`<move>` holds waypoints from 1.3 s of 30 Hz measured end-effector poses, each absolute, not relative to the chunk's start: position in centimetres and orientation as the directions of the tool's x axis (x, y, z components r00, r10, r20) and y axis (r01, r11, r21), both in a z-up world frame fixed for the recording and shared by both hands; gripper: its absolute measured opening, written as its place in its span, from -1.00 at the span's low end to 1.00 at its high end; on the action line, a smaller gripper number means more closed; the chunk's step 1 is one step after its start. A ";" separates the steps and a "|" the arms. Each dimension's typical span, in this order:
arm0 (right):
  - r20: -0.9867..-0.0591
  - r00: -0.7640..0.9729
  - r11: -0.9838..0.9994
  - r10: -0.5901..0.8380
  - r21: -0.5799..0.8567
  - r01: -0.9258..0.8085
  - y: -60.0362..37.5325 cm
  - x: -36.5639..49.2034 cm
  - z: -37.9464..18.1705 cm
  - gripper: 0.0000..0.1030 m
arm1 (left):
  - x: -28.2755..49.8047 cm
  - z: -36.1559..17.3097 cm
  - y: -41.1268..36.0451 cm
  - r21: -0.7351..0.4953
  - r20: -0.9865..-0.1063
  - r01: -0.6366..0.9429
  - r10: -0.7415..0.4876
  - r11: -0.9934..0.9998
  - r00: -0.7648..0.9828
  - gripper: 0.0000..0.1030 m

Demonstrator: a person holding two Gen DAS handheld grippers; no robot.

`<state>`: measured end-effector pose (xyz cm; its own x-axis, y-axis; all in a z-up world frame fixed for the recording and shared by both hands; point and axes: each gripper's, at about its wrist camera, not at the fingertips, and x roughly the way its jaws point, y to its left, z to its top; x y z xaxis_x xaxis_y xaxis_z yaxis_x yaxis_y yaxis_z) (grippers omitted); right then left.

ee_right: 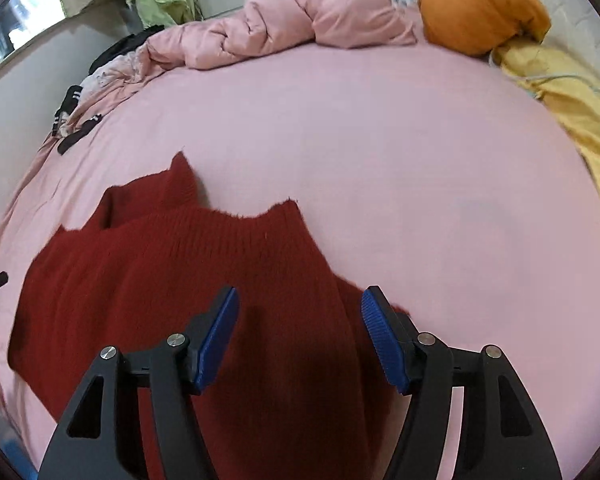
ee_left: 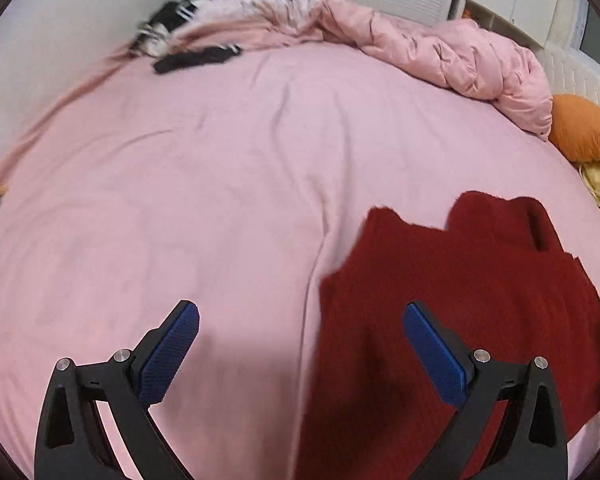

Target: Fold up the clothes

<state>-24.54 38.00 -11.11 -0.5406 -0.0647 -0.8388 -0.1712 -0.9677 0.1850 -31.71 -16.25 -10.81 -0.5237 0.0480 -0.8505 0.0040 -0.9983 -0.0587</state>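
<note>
A dark red knit sweater [ee_left: 460,292] lies flat on the pink bed sheet [ee_left: 220,184], at the lower right of the left wrist view. It also shows in the right wrist view [ee_right: 172,280], at the lower left and centre. My left gripper [ee_left: 300,316] is open and empty, above the sweater's left edge, with its right finger over the red knit. My right gripper [ee_right: 298,300] is open and empty, above the sweater's right part near its edge.
A bunched pink duvet [ee_left: 440,52] lies at the far side of the bed. An orange cushion [ee_right: 480,8] and a yellow cloth [ee_right: 572,96] lie at the right. Black and white garments [ee_left: 180,36] lie at the far left by the wall.
</note>
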 end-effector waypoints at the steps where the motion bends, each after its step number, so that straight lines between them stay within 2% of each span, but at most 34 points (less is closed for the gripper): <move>1: -0.843 -0.534 -0.964 -0.072 0.196 -0.180 38.3 -25.3 -11.4 0.25 | -32.5 -11.3 -16.3 -0.067 -0.857 -0.005 0.060 -0.998 -0.512 1.00; 5: -0.867 -0.495 -0.948 -0.063 0.207 -0.241 39.2 -27.6 -13.2 0.26 | -35.0 -13.6 -15.6 -0.101 -0.880 -0.044 0.110 -0.994 -0.462 1.00; 11: -0.877 -0.477 -0.918 -0.060 0.237 -0.319 39.6 -28.0 -15.9 0.26 | -37.1 -17.6 -13.2 -0.083 -0.935 -0.044 0.093 -0.996 -0.343 0.98; 12: -0.874 -0.481 -0.917 -0.066 0.243 -0.316 39.4 -27.9 -15.8 0.22 | -37.0 -17.3 -13.0 -0.087 -0.922 -0.044 0.098 -0.995 -0.376 0.77; 13: -0.870 -0.483 -0.922 -0.097 0.262 -0.285 39.1 -27.9 -15.7 -0.20 | -36.7 -16.7 -12.7 -0.125 -0.901 -0.065 0.140 -0.990 -0.411 0.09; 14: -0.867 -0.483 -0.929 -0.121 0.270 -0.252 38.8 -27.8 -15.5 -0.39 | -36.5 -16.2 -12.4 -0.159 -0.878 -0.086 0.180 -0.984 -0.443 -0.31; 15: -0.869 -0.482 -0.942 -0.113 0.248 -0.226 38.5 -27.8 -15.1 -0.52 | -36.3 -16.0 -12.2 -0.150 -0.878 -0.093 0.176 -0.984 -0.446 -0.47; 16: -0.868 -0.486 -0.957 -0.100 0.218 -0.193 38.1 -27.6 -14.8 -0.69 | -36.1 -15.8 -11.9 -0.142 -0.877 -0.100 0.172 -0.985 -0.449 -0.47; 17: -0.868 -0.486 -0.964 -0.099 0.204 -0.168 37.8 -27.4 -14.6 -0.70 | -36.0 -15.6 -11.6 -0.132 -0.876 -0.109 0.167 -0.985 -0.452 -0.50; 18: -0.864 -0.493 -0.969 -0.099 0.197 -0.149 37.7 -27.1 -14.2 -0.74 | -35.8 -15.3 -11.3 -0.097 -0.879 -0.132 0.147 -0.986 -0.454 -0.62; 20: -0.850 -0.517 -0.973 -0.102 0.192 -0.124 37.6 -26.4 -13.4 -0.77 | -35.2 -14.1 -11.4 -0.074 -0.859 -0.156 0.143 -0.985 -0.492 -0.63; 23: -0.800 -0.589 -0.967 -0.110 0.224 -0.123 37.9 -24.9 -11.3 -0.77 | -34.2 -12.2 -12.6 -0.160 -0.809 -0.153 0.218 -0.975 -0.546 -0.66; 28: -0.763 -0.634 -0.968 -0.129 0.235 -0.086 37.3 -22.6 -8.8 -0.77 | -30.9 -9.6 -12.1 -0.149 -0.757 -0.220 0.255 -0.964 -0.601 -0.70; 30: -0.740 -0.653 -0.963 -0.159 0.263 -0.063 36.8 -21.3 -7.7 -0.78 | -29.7 -8.4 -12.4 -0.210 -0.729 -0.221 0.303 -0.952 -0.613 -0.72; 37: -0.646 -0.729 -0.953 -0.226 0.301 0.029 34.3 -16.0 -3.1 -0.81 | -24.1 -5.0 -12.7 -0.236 -0.658 -0.245 0.340 -0.940 -0.672 -0.80; 39: -0.664 -0.723 -0.970 -0.190 0.241 0.034 33.7 -15.2 -2.5 -0.81 | -22.5 -4.0 -12.8 -0.244 -0.636 -0.252 0.350 -0.937 -0.688 -0.80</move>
